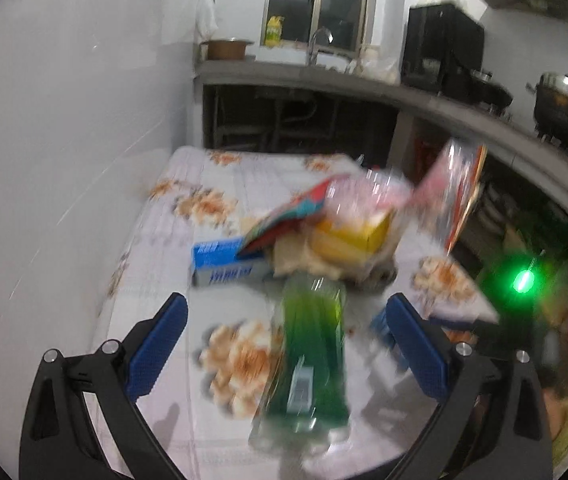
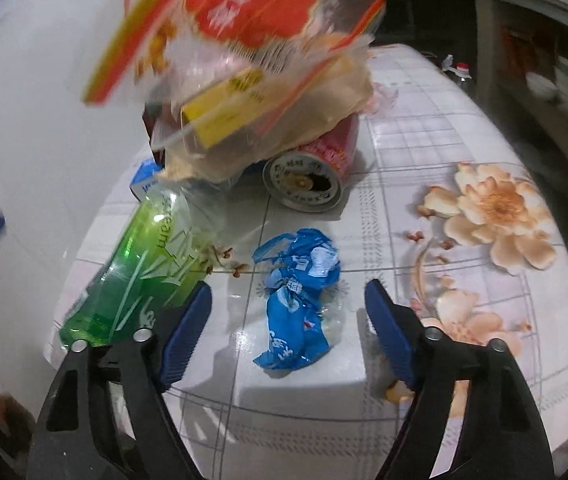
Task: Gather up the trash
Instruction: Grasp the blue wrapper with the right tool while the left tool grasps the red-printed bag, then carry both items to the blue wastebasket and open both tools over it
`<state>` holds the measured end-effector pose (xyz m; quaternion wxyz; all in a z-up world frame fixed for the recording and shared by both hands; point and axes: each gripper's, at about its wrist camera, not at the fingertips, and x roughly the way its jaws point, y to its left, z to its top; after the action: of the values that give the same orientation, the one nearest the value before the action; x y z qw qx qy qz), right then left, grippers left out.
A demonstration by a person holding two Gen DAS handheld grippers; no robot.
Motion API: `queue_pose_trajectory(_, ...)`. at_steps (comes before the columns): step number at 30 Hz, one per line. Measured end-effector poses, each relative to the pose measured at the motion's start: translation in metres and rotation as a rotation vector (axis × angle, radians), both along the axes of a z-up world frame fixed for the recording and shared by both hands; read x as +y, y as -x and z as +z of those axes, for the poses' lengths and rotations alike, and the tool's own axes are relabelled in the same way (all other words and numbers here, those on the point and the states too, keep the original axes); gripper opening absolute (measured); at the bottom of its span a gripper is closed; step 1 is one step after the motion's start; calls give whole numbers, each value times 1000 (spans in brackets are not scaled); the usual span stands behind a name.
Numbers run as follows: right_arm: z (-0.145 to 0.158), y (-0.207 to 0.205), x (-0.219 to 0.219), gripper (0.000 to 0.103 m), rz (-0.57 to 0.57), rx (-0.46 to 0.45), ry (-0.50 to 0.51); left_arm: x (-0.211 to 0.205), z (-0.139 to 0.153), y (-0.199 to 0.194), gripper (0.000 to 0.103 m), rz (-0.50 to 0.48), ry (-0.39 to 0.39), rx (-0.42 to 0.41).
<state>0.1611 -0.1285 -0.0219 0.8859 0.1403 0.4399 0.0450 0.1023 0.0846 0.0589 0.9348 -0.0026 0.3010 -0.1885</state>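
— Both claws are seen spread apart, nothing pressed between the pads. The right claw [image 2: 287, 308] is held just over a crumpled blue wrapper [image 2: 297, 300] lying between its fingers on the flowered table [image 2: 423, 152].

— And the left claw [image 1: 285, 328]?

— A green bottle [image 1: 311, 356] is framed between its fingers, lying on the table, untouched as far as the blur allows.

— What is shown by one view only?

— A tipped red can [image 2: 311, 176] under the bagged heap [image 2: 244, 80] is seen from the right wrist only; a blue box [image 1: 224, 264] is shown plainly only from the left.
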Motion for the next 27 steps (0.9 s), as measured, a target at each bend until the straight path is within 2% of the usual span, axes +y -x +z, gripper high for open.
queue_pose_trajectory(2,-8,-4,3,48,16,28,7,-3,8,-6,97,-33,43,-17)
queue_pose_trajectory(3,-14,-6,4,43,23,43,10,-6,12,-7,97,-72,66,-29)
queue_pose_trajectory(4,-16,-3,3,33,26,52,5,-14,16,-8,97,-127,86,-40)
queue_pose_trajectory(7,-19,3,-6,24,30,66,-38,-38,26,-7,97,-250,83,-74)
queue_pose_trajectory(12,-15,15,-23,16,8,49,-77,-90,33,-3,97,-386,-29,-176)
queue_pose_trajectory(15,-12,19,-34,15,-10,44,-122,-115,27,-8,91,-407,-118,-203)
queue_pose_trajectory(18,-16,20,-48,14,-32,38,-149,-139,15,-22,84,-415,-225,-191)
queue_pose_trajectory(20,-18,21,-51,14,-42,33,-160,-152,9,-32,69,-408,-291,-188)
queue_pose_trajectory(21,-17,23,-56,14,-49,28,-165,-154,7,-36,64,-402,-311,-186)
queue_pose_trajectory(22,-16,23,-59,14,-52,24,-169,-154,6,-38,54,-399,-320,-182)
queue_pose_trajectory(23,-15,24,-59,14,-55,20,-172,-154,6,-41,44,-398,-321,-177)
queue_pose_trajectory(25,-11,27,-61,13,-59,7,-180,-150,10,-42,30,-392,-307,-169)
queue_pose_trajectory(27,-8,30,-64,13,-62,-7,-189,-143,15,-40,20,-376,-288,-181)
